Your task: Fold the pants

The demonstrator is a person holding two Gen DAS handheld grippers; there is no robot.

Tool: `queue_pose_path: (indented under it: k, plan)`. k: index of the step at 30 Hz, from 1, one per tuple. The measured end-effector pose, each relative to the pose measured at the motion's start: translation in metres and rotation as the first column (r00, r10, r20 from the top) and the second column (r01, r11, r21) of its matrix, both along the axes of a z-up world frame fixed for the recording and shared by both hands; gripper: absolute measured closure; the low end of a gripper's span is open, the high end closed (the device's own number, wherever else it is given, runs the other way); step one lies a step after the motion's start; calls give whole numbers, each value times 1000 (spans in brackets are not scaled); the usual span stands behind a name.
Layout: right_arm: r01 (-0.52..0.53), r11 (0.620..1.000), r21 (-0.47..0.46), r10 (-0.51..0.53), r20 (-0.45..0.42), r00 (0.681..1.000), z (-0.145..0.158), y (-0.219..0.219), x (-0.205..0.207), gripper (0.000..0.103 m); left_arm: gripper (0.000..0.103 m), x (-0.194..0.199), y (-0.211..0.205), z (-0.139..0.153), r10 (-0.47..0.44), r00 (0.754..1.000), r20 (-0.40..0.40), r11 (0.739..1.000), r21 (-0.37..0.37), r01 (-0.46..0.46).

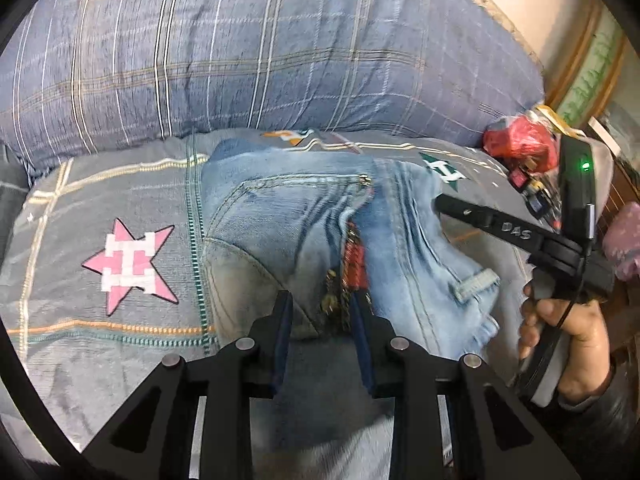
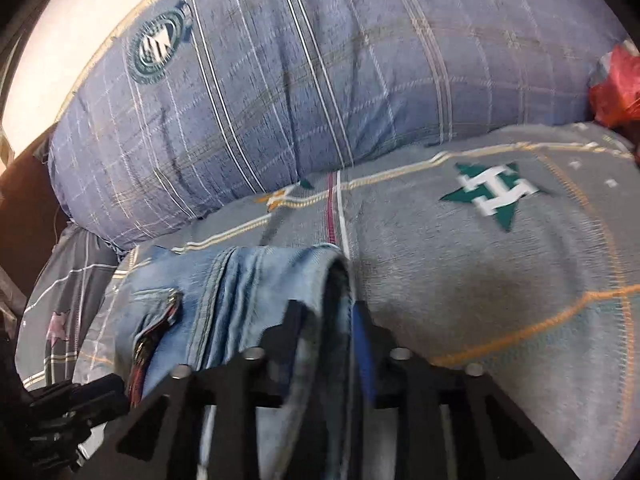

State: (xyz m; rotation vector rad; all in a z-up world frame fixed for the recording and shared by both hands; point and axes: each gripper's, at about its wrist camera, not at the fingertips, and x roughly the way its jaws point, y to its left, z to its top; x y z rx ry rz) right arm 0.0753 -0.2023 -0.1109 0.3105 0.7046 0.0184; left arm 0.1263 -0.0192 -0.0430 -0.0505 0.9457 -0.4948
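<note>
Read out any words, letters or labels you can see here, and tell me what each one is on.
"DAS": raised letters on a finger of the right gripper, left wrist view.
"H": white block letter in the green star on the grey bedcover.
"H": white block letter in the pink star on the same cover.
Round badge on the blue checked pillow: lettering too blurred to read.
Jeans: no readable text.

left gripper (image 1: 322, 316): black linkage, silver pivot pins, blue finger pads
right gripper (image 2: 324, 320): black body, blue pads; "DAS" lettering, green light, black cable
right hand (image 1: 568, 340): bare skin, dark sleeve cuff
</note>
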Motion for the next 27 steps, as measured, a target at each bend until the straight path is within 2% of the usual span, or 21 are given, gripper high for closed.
queue_pose_path:
  k: [1,2,3,7,10,11,12,13,14,16,20,22,26,27]
  plan:
    - [0,1000,-14,0,16,1000,6,2,-10,56,73,-6,1,3,-9,1000,13,1000,6,9]
    - [0,1000,-21,1,35,999,13,3,-20,45,73,-8,1,5,-16,1000,19,1000,9,16]
    - [0,1000,-21,1,53,999,19,6,-29,44,73,-13,0,7,-27,999,28,1000,13,27]
    - [-90,996,-21,92,129,987,36,31,-73,44,73,-26,-5,5,-55,998,35,998,26,54]
    - [-166,986,-17,166,144,976,28,52,-88,47,73,-29,-9,-11,-52,999,-12,998,20,53]
    - [-188,982,-8,188,120,975,18,58,-89,53,73,-30,-10,-17,-48,999,-20,999,26,48]
    - [-188,982,-27,190,87,978,5,61,-90,62,73,-32,-10,-20,-50,999,-14,998,23,50]
    - [-179,982,-63,182,45,982,-8,64,-86,66,73,-33,-10,-22,-55,998,-13,998,13,56]
    - [-177,981,-79,179,23,984,-19,63,-83,66,73,-33,-9,-22,-55,998,-11,998,9,55]
    - [-183,982,-43,186,69,980,-28,55,-84,66,73,-35,-7,-18,-54,998,-12,999,9,54]
    - [-173,984,-38,175,54,983,-18,57,-86,65,73,-43,3,-4,-34,999,26,999,13,33]
    - [-156,988,-2,155,79,985,-7,52,-96,64,73,-48,11,-1,-27,999,47,999,24,26]
    - [-140,990,2,139,94,986,1,46,-111,63,73,-48,12,-18,-26,1000,5,999,34,26]
    - [-140,990,1,139,74,987,-4,46,-110,56,73,-49,11,-21,-21,1000,2,999,27,21]
